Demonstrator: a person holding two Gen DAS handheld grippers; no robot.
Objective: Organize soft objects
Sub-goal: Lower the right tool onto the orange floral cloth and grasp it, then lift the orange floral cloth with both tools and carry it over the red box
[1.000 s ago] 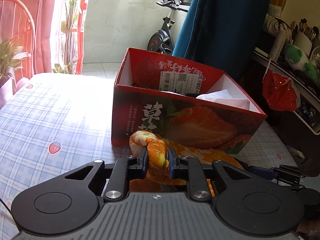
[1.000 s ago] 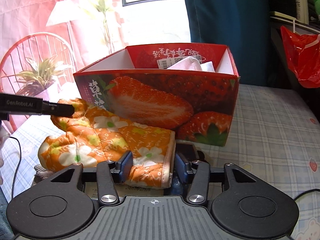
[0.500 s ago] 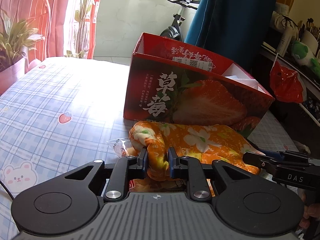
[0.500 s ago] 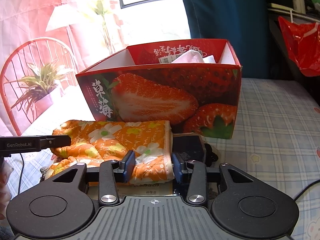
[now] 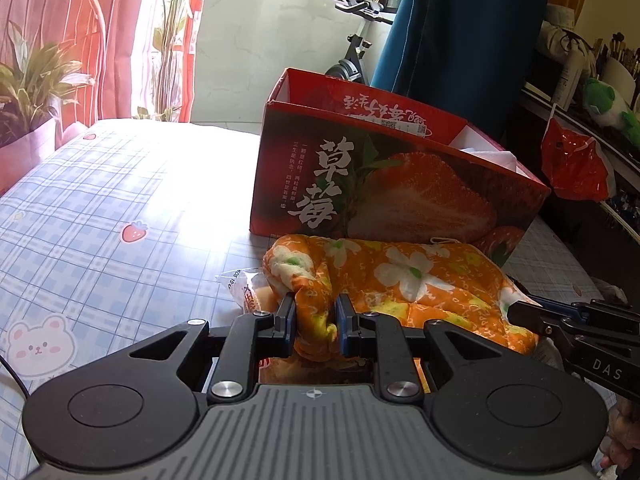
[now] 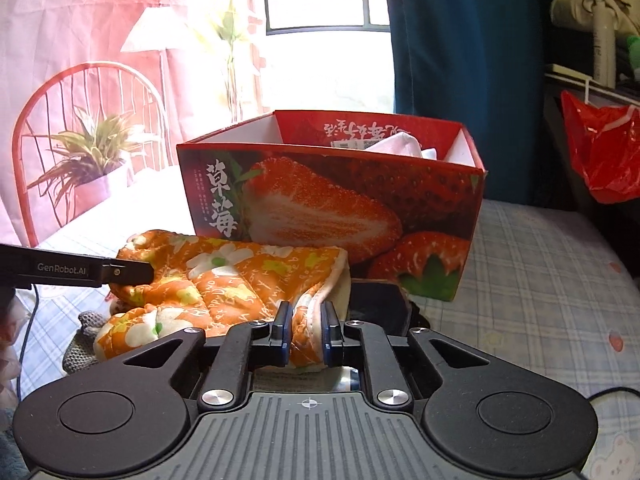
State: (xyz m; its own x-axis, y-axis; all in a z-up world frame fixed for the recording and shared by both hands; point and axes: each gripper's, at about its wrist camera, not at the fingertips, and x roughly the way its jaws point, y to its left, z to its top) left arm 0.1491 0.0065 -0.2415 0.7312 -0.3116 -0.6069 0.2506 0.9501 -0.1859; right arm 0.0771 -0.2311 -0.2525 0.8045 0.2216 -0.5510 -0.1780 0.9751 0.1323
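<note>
- The left tongs (image 5: 315,316) are closed tight on a bunched fold at one end of the orange floral quilted cloth (image 5: 400,276); their jaws stand only a narrow gap apart, filled with fabric.
- The right tongs (image 6: 306,332) pinch the cloth's (image 6: 240,280) cream-edged opposite end, their jaws likewise drawn close with the padded edge squeezed between them.
- The cloth lies stretched between the two tongs, just in front of the strawberry-printed cardboard box (image 5: 384,196), at about 12 o'clock from each tongs.
- In the right wrist view, the left tongs enter from 9 o'clock, their tip at the cloth's far end.
- In the left wrist view, the right tongs reach in from 3 o'clock to the cloth's edge.
- The box (image 6: 332,208) stands open-topped on the checked blue surface (image 5: 100,216), with white fabric (image 6: 400,148) showing over its rim.
- A clear plastic packet (image 5: 240,284) peeks from under the cloth at 10 o'clock of the left tongs.
- A dark object (image 6: 376,304) sits beneath the cloth's right end, against the box; what it is cannot be told.
- A grey knitted item (image 6: 80,344) lies at 9 o'clock under the cloth.
</note>
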